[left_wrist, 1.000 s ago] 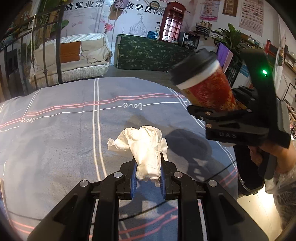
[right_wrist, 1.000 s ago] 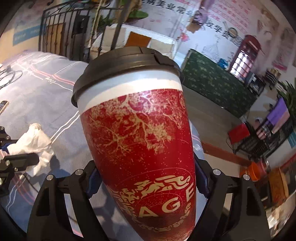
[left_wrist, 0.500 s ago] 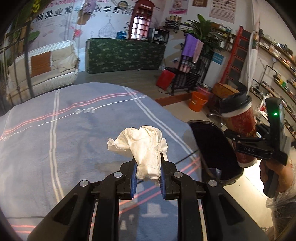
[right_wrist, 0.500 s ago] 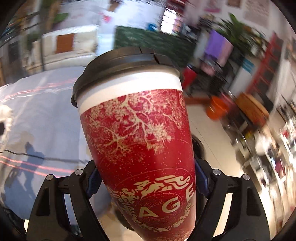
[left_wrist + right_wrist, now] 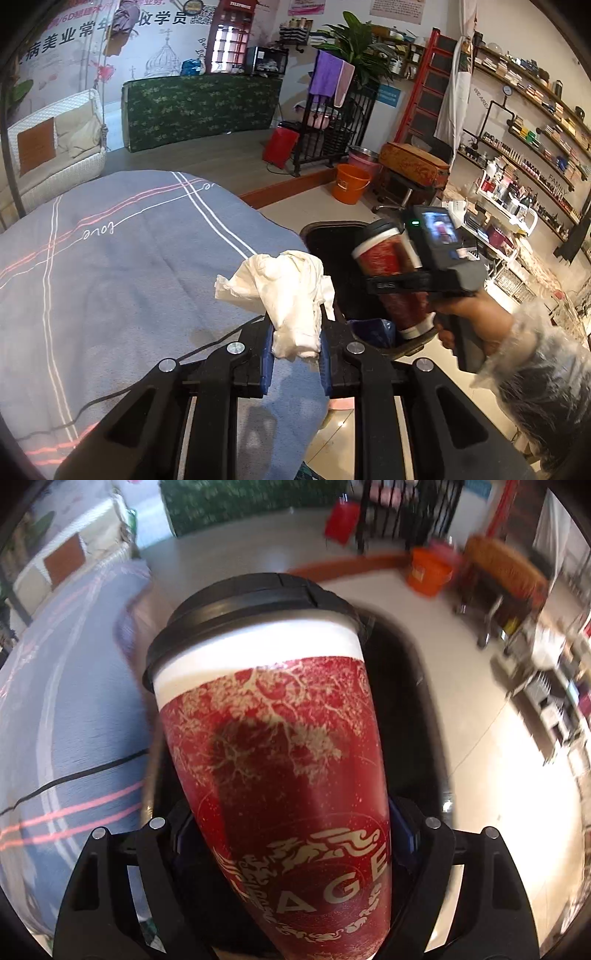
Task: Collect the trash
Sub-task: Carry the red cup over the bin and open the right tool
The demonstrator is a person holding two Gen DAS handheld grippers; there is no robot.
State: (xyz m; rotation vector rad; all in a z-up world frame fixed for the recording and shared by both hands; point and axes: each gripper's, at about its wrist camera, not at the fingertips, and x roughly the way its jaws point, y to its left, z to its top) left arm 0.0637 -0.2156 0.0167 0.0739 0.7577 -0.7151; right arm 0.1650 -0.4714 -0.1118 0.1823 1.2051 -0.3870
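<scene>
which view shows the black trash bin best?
Left wrist: the black plastic trash bin shows its rim and opening beside the grey bedspread. Right wrist: only dark slivers behind the red paper cup.

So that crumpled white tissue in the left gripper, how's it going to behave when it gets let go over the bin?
The crumpled tissue looks soft and floppy: its loose folds droop past the left gripper. It is probably very light, so it may drift rather than drop straight into the black bin. It might also cling briefly to the blue pads.
</scene>
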